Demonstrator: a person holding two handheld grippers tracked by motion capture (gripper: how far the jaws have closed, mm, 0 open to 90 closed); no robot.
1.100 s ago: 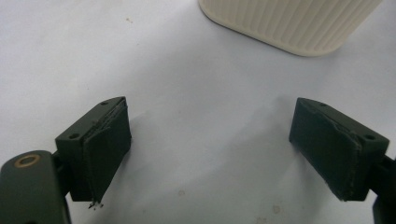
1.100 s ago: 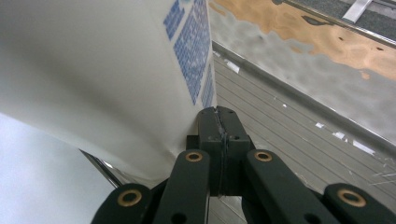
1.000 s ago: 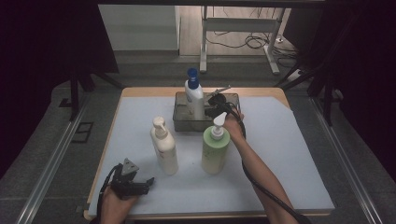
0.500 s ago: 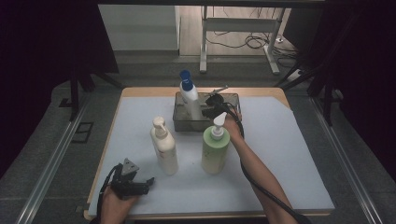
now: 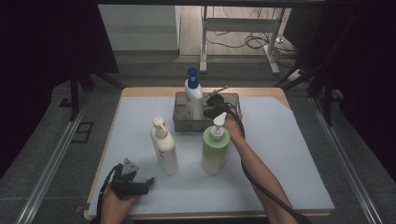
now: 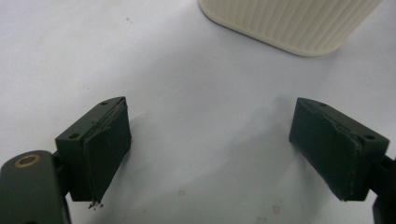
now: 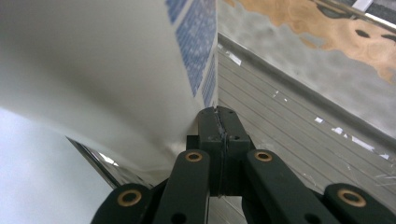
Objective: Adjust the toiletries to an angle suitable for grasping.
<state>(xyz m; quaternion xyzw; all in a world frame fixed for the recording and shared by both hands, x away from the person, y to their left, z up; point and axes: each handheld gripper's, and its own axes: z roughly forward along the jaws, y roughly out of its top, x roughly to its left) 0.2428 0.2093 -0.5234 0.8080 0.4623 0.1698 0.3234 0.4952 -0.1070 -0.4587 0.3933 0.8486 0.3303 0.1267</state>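
A white bottle with a blue cap (image 5: 193, 99) stands upright in the left part of a grey mesh tray (image 5: 232, 97) at the back of the table. My right gripper (image 5: 208, 111) reaches into the tray just right of that bottle. In the right gripper view its jaws (image 7: 218, 115) are shut with nothing between them, and their tip lies against the white bottle's (image 7: 93, 70) side near its blue-printed label. My left gripper (image 5: 147, 180) rests on the mat at the front left. Its jaws (image 6: 210, 149) stand open and empty, and the ribbed base of a cream bottle (image 6: 289, 23) is ahead.
A cream pump bottle (image 5: 164, 147) and a green pump bottle (image 5: 215, 150) stand side by side mid-table on the pale mat (image 5: 289, 154). The green one is just in front of my right wrist. A cable trails along the right forearm.
Half a second ago the blue-capped bottle leaned to the left; now it stands upright again. Both hands have kept their places.
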